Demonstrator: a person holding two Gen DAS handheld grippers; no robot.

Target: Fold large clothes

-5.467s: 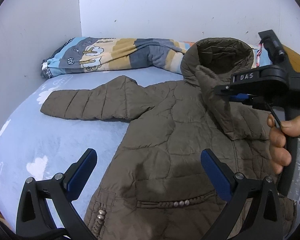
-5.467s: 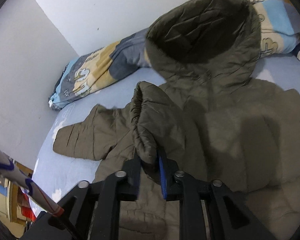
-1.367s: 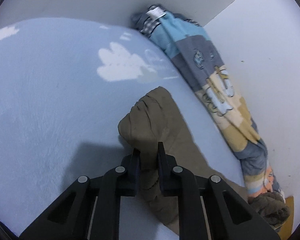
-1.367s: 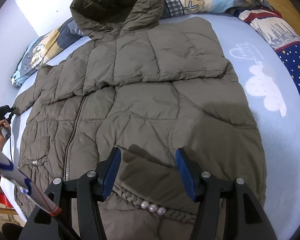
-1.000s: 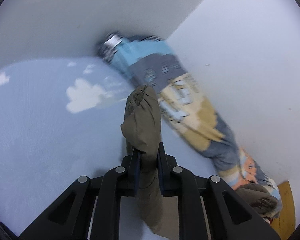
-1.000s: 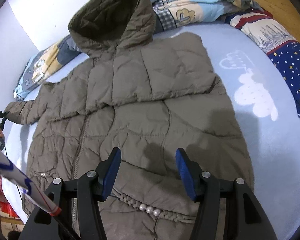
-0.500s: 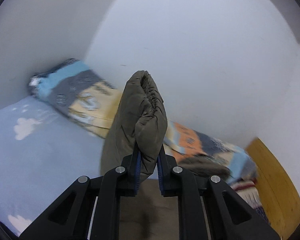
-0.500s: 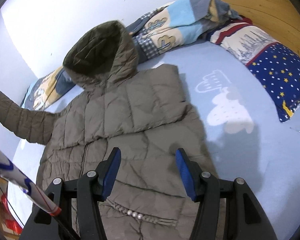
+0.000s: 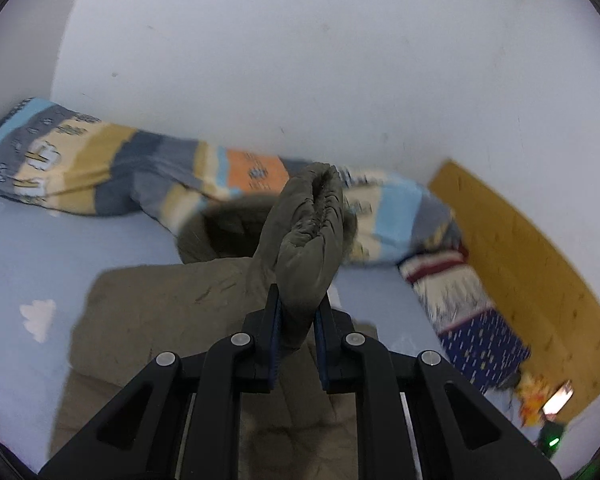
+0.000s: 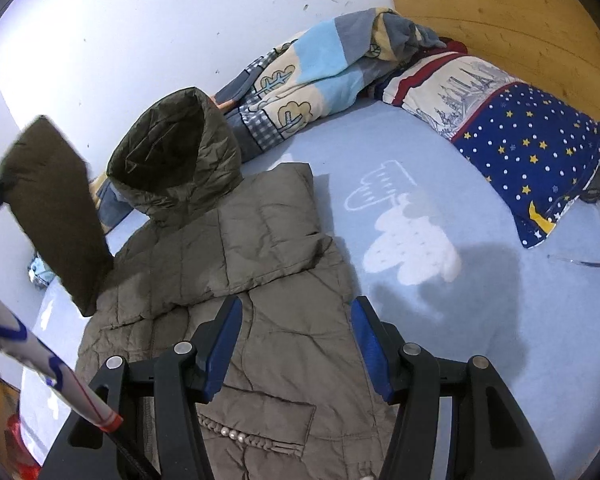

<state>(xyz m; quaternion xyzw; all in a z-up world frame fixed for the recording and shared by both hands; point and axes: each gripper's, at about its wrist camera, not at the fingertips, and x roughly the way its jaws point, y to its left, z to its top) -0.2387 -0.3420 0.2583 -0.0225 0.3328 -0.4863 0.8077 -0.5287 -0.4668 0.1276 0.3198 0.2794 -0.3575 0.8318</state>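
Jacket position: the brown padded jacket (image 10: 260, 280) lies front-up on the blue bed sheet (image 10: 480, 300), hood (image 10: 176, 152) at the far end against the wall, hem at the near end under the right gripper.
Key relation: the lifted sleeve (image 10: 56, 216) hangs in the air at the jacket's left side; judged from this, it has to travel rightward across the chest, at right angles to the jacket's hood-to-hem axis.
Left gripper (image 9: 296, 344): pressed together on the cuff (image 9: 312, 240), which stands up out of its jaws.
Right gripper (image 10: 296, 352): spread, nothing between its blue pads, hovering over the lower front near the pocket trim (image 10: 236, 436).
Nearer hand: the left, since it already carries the sleeve; the right is free to steady the body.
Other sleeve: already folded flat across the chest (image 10: 268, 232).
Counts: one jacket, two sleeves, one hood, two grippers, one striped blanket (image 10: 312, 72), one starred pillow (image 10: 520, 140).
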